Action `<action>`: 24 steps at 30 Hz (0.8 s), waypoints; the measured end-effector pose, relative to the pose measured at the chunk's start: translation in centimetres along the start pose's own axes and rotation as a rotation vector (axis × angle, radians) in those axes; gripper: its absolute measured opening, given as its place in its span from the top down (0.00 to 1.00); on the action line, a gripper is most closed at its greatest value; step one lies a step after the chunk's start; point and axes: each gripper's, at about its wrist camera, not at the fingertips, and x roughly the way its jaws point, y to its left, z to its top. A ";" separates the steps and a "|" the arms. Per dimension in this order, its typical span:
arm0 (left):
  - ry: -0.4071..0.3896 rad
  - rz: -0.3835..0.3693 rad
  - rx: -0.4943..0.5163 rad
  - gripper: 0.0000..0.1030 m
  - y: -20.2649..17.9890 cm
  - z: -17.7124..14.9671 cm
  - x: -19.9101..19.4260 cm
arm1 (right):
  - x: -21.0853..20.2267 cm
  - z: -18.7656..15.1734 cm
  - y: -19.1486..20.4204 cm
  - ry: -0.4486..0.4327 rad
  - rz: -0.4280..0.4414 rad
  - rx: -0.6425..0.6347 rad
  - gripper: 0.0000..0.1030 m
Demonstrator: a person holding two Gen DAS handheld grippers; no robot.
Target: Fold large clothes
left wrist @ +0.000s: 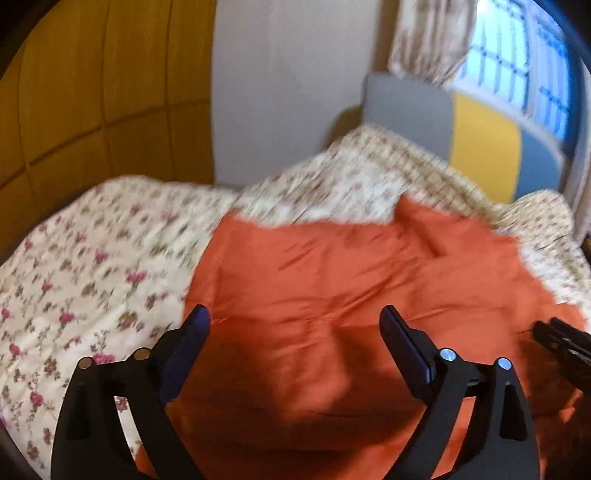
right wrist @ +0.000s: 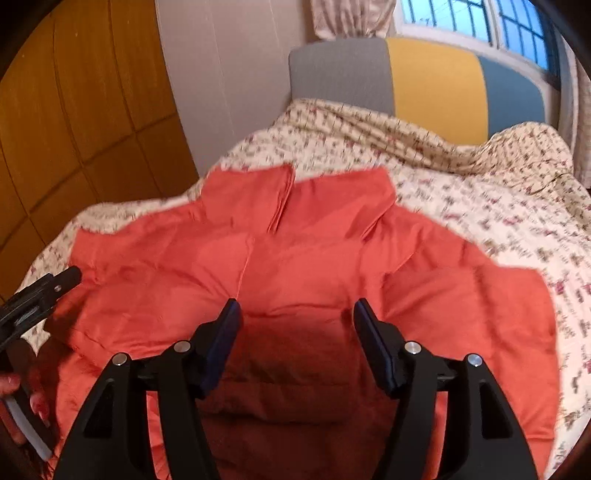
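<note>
While the orange jacket (right wrist: 295, 258) lies on the floral quilt (right wrist: 480, 206), both grippers, left (left wrist: 295, 317) and right (right wrist: 295, 310), hover agape, apparently gripping nothing.

A bed (right wrist: 461, 206) with a floral quilt (left wrist: 74, 258) fills the lower frame. An orange garment (right wrist: 314, 258), seemingly a jacket, lies spread on it

Jacket (right wrist: 295, 266) lies on quilt (right wrist: 480, 206), frame centre. Headboard (right wrist: 406, 77) behind, upper right; wardrobe (right wrist: 74, 129) upper left; window (right wrist: 480, 18) top right.
</note>
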 end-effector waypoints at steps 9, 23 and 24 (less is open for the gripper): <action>0.137 -0.005 0.165 0.07 -6.3 0.2 5.9 | 3.2 1.0 -2.0 0.096 -0.087 0.028 0.34; 0.181 -0.041 0.119 0.03 -5.4 -0.9 8.7 | 5.7 -0.4 -1.9 0.094 -0.119 -0.002 0.30; 0.180 -0.041 0.119 0.03 -5.3 -0.9 8.7 | 5.7 -0.4 -1.9 0.093 -0.120 -0.002 0.30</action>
